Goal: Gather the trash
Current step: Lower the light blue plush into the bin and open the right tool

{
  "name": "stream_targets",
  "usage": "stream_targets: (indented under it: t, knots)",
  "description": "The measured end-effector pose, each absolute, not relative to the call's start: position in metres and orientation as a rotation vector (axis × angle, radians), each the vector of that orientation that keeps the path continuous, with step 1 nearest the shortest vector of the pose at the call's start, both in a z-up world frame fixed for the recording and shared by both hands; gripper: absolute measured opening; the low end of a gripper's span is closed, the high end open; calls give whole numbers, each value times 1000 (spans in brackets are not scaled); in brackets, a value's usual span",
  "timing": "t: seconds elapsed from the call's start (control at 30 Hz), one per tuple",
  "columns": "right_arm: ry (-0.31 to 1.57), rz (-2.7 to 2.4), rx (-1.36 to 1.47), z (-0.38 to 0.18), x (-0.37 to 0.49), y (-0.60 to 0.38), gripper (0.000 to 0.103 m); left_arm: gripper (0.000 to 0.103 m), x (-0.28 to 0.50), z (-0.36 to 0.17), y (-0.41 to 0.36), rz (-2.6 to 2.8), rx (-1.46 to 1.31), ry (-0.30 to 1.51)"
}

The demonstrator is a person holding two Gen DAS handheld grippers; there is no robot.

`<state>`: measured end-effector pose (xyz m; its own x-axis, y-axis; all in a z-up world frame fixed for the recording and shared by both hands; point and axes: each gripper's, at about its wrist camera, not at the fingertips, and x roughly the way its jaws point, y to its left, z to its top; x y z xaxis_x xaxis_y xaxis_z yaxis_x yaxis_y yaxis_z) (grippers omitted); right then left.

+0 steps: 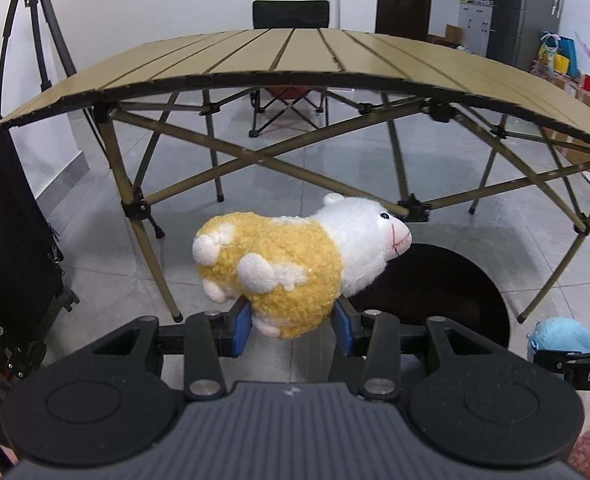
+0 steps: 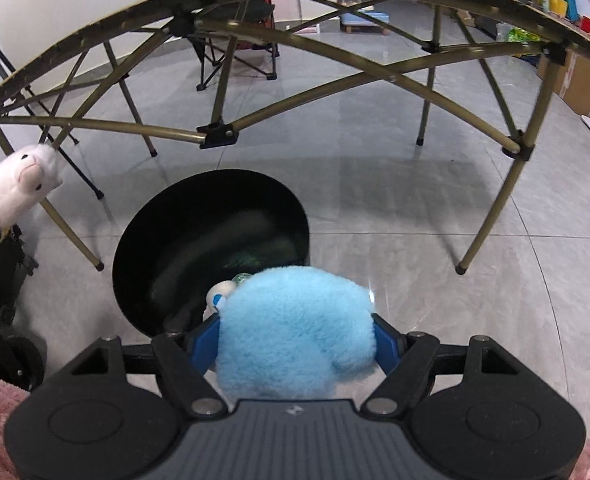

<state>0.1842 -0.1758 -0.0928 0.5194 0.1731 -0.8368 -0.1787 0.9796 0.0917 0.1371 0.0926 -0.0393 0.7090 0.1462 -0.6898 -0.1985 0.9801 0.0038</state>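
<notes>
My left gripper (image 1: 293,330) is shut on a yellow and white plush sheep (image 1: 291,264), its blue pads squeezing the body from both sides. The sheep's head points right, over the near rim of a round black trash bin (image 1: 447,292) on the floor. My right gripper (image 2: 295,340) is shut on a fluffy blue plush toy (image 2: 297,328), held just in front of the black bin (image 2: 211,248). Something small and white with blue (image 2: 219,298) and a green scrap lie inside the bin. The sheep's head (image 2: 23,184) shows at the left in the right wrist view; the blue toy (image 1: 563,334) shows at the right in the left wrist view.
A tan folding table (image 1: 295,52) on crossed legs (image 2: 219,132) stands just beyond the bin. A folding chair (image 1: 291,16) sits behind it. A black tripod and case (image 1: 11,200) stand at the left. Boxes and bags (image 2: 575,68) line the right wall. Grey tiled floor (image 2: 395,200) lies all around.
</notes>
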Motion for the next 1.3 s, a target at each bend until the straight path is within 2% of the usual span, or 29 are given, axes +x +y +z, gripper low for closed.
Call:
stream_targets:
  t: [1.3]
  knots:
    - [1114, 357, -62, -136, 271, -74, 75, 41, 202, -80, 125, 271, -95, 827]
